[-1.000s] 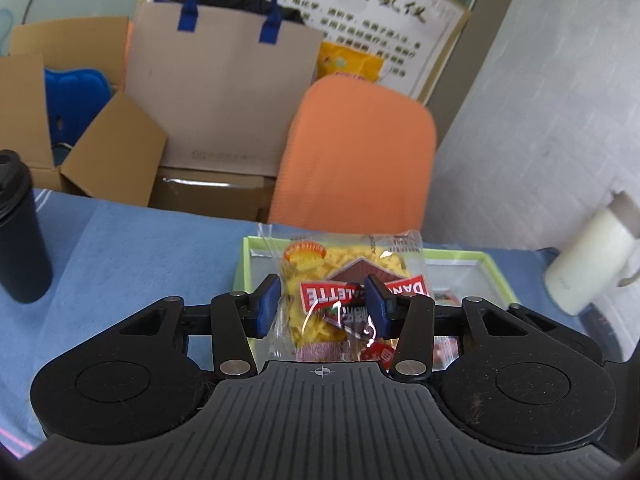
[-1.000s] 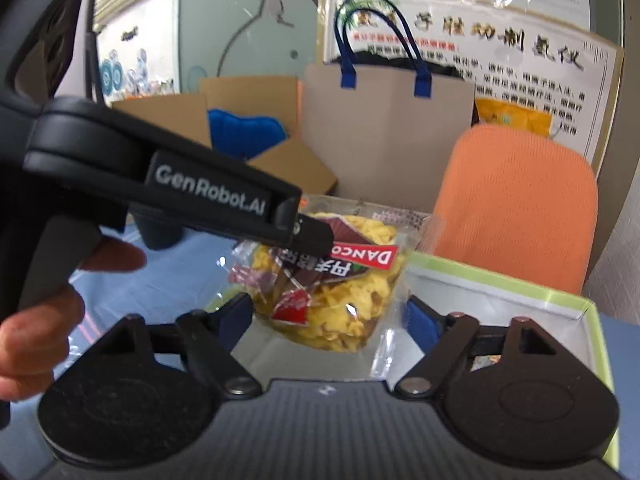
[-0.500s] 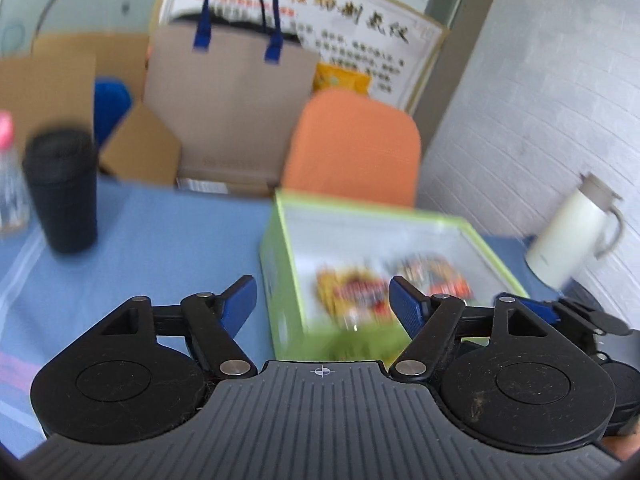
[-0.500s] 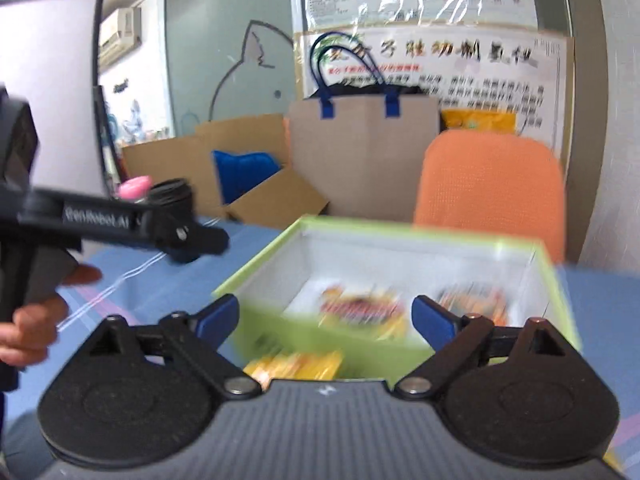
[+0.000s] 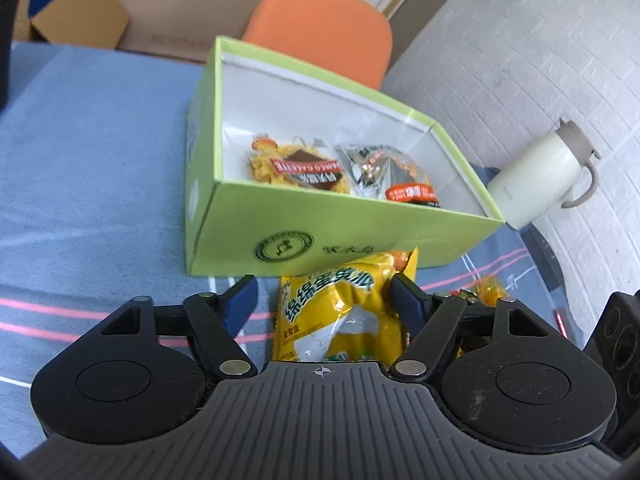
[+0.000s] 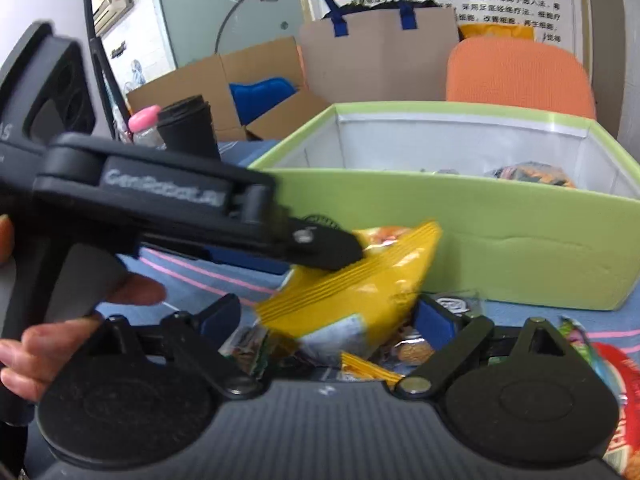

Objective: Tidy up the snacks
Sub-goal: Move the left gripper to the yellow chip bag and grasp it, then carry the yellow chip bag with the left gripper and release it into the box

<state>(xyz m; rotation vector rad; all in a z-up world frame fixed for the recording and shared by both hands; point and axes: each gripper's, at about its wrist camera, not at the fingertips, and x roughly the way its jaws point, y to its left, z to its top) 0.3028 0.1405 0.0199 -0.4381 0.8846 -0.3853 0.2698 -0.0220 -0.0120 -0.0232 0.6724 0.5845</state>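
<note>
A green box (image 5: 340, 240) is seen on the blue tablecloth (image 5: 88, 152), open at the top. Two snack packets are lying inside on its white floor: a clear one of yellow crisps (image 5: 296, 166) and, just beside it to the right, a silvery one with an orange label (image 5: 394, 178). A yellow snack bag (image 5: 344, 312) is found on the cloth just in front of the box's near wall. The left gripper (image 5: 322, 298) is held over this bag with its jaws apart; the bag is framed between the blue pads, the right pad lying close against its edge, while a clear gap is left at the left pad. No grip is made out. Its jaws have just been opening. The right gripper (image 6: 328, 316) is likewise spread wide around the same bag, with both pads clear of it, its jaws also just opened further. More loose packets are glimpsed beneath it, blurred. A white jug (image 5: 544, 180) is noted to the right of the box.
</note>
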